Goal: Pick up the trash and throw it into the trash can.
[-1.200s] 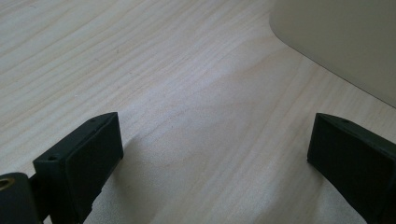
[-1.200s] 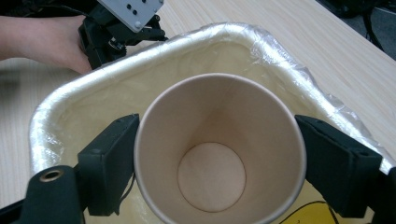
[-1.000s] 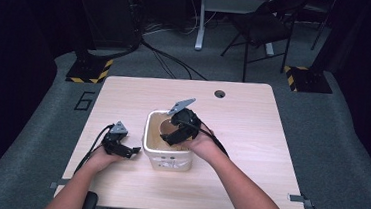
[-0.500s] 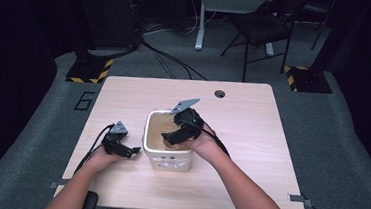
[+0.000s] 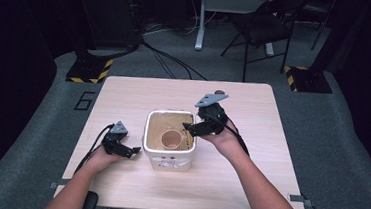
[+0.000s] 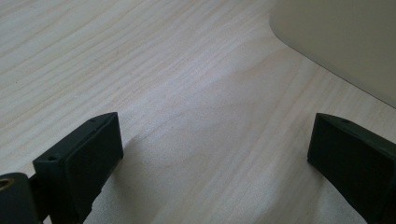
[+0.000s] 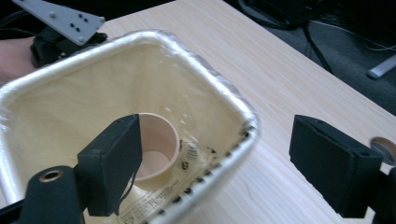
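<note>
Cream plastic bin [image 5: 167, 158] sits mid-table with a pink paper cup [image 5: 171, 139] upright inside it, next to what looks like a small bottle or wrapper lying on the bottom [image 7: 189, 154], too small to identify.

Right gripper [image 5: 191, 130] hangs over the bin's right rim, jaws apart with nothing between them; they've just been closing a bit, still empty. In the right gripper view one pad [image 7: 114, 163] is over the bin's inside, the other [image 7: 334, 163] outside above the table [image 5: 248, 179], so the rim [image 7: 233, 140] lies between them.

Left gripper [image 5: 128, 151] rests on the table just beside the bin's left wall [image 6: 341, 42], jaws wide apart, empty, not touching it.

Risks as I see them:
- Bin isn't braced. If the right jaws drop or swing, they could catch the rim and drag or tip the bin.
- The bin has a thin liner [image 7: 84, 98]; a pad snagging it could pull it loose and knock the cup over.
- The cup is light; a half-open approach from this angle might crush its lip or push it sideways instead of gripping it.
</note>
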